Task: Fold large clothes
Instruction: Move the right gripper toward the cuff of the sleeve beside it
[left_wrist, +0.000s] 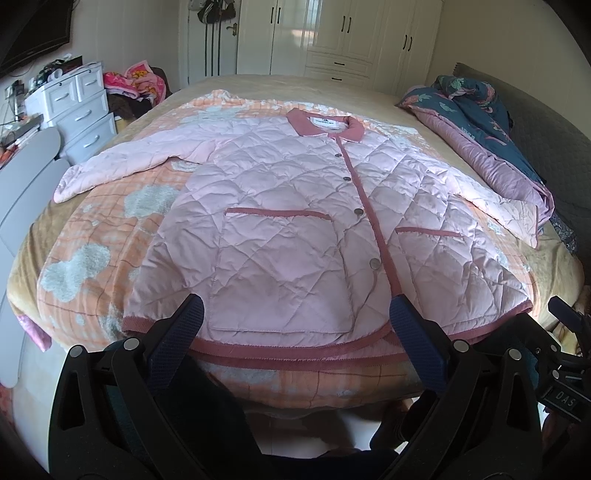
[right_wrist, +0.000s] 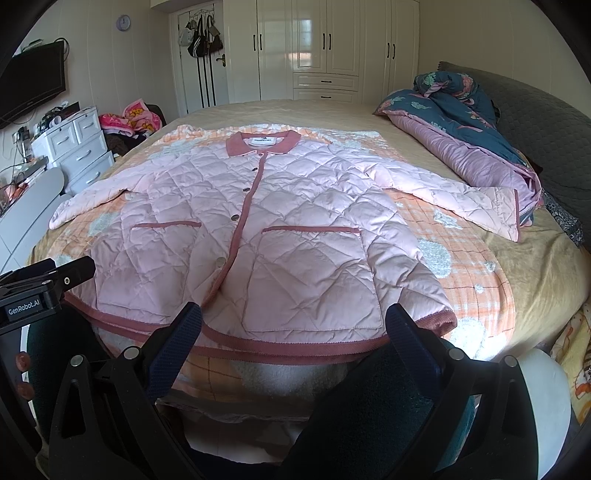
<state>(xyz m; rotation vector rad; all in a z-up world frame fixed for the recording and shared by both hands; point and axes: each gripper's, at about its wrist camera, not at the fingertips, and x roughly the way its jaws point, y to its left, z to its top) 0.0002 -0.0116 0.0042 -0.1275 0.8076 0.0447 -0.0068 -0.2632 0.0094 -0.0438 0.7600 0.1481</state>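
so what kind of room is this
Most likely a home bedroom. A pink quilted jacket lies spread flat on a wide bed with a tan bedspread, a white built-in wardrobe with dark handles fills the far wall, and a white plastic drawer unit stands at the left.

Jacket (left_wrist: 280, 221) flat on blanket (left_wrist: 110, 229)

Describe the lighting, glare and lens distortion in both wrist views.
Left wrist view: fisheye bows the bed into a dome, corners black, daylight glare on the wardrobe doors. Right wrist view: same bowing, glare on the wardrobe, quilted pink jacket evenly lit and sharp.
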